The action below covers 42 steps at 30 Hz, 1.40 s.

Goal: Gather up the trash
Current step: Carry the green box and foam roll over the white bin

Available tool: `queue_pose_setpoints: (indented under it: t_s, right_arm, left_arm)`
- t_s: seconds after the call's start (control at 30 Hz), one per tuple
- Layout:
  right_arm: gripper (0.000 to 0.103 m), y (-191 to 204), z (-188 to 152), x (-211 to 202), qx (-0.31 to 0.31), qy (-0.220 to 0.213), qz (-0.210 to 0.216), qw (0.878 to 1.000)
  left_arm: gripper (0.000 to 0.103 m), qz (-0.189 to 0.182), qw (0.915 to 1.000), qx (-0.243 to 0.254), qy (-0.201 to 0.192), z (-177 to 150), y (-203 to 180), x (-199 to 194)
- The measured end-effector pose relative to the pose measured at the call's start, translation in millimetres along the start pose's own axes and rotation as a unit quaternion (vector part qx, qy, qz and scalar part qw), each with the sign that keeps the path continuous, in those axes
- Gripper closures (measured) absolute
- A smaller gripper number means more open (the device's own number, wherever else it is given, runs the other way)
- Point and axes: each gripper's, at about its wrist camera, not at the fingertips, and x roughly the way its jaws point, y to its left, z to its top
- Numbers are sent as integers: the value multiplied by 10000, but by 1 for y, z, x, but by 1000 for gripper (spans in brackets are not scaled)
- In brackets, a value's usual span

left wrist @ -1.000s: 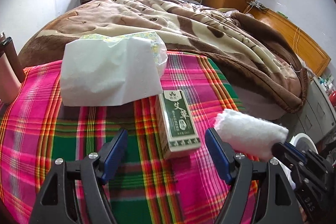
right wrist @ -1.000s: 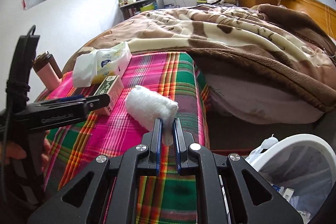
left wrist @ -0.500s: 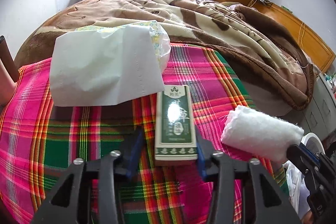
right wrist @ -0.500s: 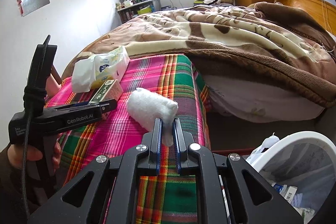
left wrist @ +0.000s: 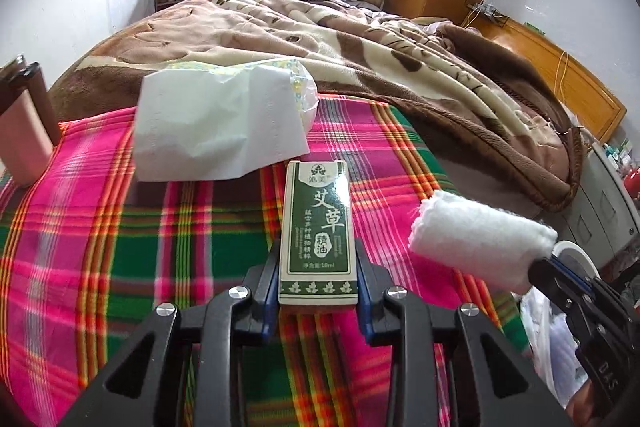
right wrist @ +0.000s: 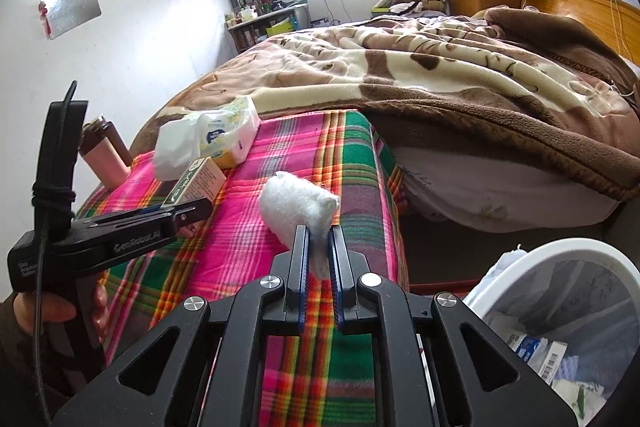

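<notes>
A green and white small box point(left wrist: 319, 227) lies on the plaid cloth point(left wrist: 120, 247). My left gripper point(left wrist: 318, 267) is shut on the box's near end, one finger on each side. The box also shows in the right wrist view point(right wrist: 198, 181). My right gripper point(right wrist: 319, 247) is shut on a white fluffy wad point(right wrist: 298, 207) and holds it above the cloth's right edge. The wad shows in the left wrist view point(left wrist: 480, 247) at the right.
A white tissue pack point(left wrist: 220, 123) lies behind the box. A pink bottle point(left wrist: 22, 131) stands at the far left. A white trash bin point(right wrist: 560, 327) with litter stands on the floor at the right. A brown blanket point(left wrist: 360, 47) covers the bed behind.
My left gripper moved forward around the green box and closed on it. My right gripper kept its hold on the wad and barely moved.
</notes>
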Motion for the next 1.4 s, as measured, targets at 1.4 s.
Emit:
queue_pose_setpoints:
  t_s: [1.4]
  right_arm:
    - [93,-74,-58,-145,781,-903,-977,9880]
  left_arm:
    - [71,-1055,9851,1226,-581,-99,-155,-125]
